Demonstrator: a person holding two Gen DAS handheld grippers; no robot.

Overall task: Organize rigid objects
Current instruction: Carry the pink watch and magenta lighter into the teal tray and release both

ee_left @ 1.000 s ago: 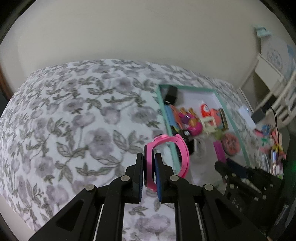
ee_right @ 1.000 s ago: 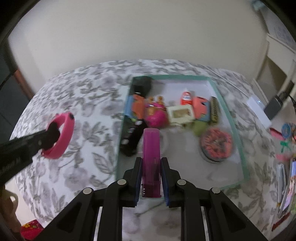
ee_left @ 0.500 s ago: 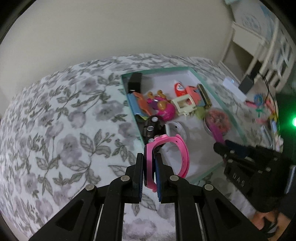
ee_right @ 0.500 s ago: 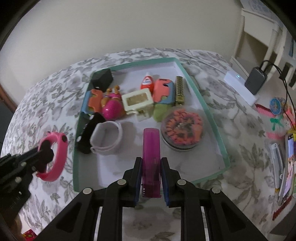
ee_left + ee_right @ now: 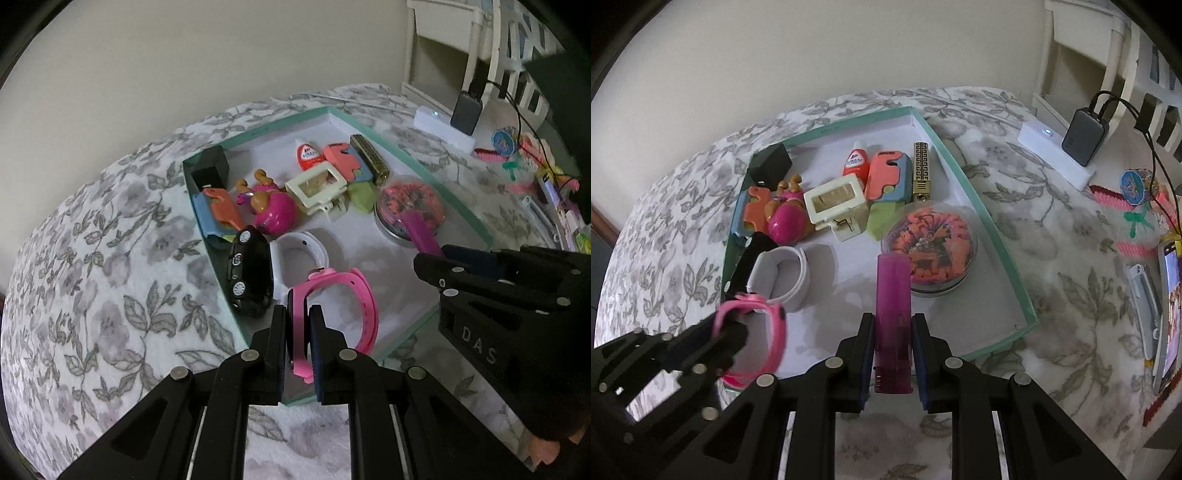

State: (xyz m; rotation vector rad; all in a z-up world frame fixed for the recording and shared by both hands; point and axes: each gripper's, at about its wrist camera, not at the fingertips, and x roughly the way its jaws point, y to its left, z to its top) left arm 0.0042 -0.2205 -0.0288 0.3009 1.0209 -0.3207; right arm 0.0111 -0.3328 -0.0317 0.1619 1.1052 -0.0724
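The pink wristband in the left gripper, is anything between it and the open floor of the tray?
Nothing visible blocks it. The pink wristband hangs over the bare near part of the tray; the white band and black toy car lie just beyond, toward the tray's left wall.

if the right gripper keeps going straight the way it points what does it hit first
Probably the round clear case of orange bits: the purple tube held in the right gripper already points at its near edge. Depth is unclear, so the tube might meet the tray floor first.
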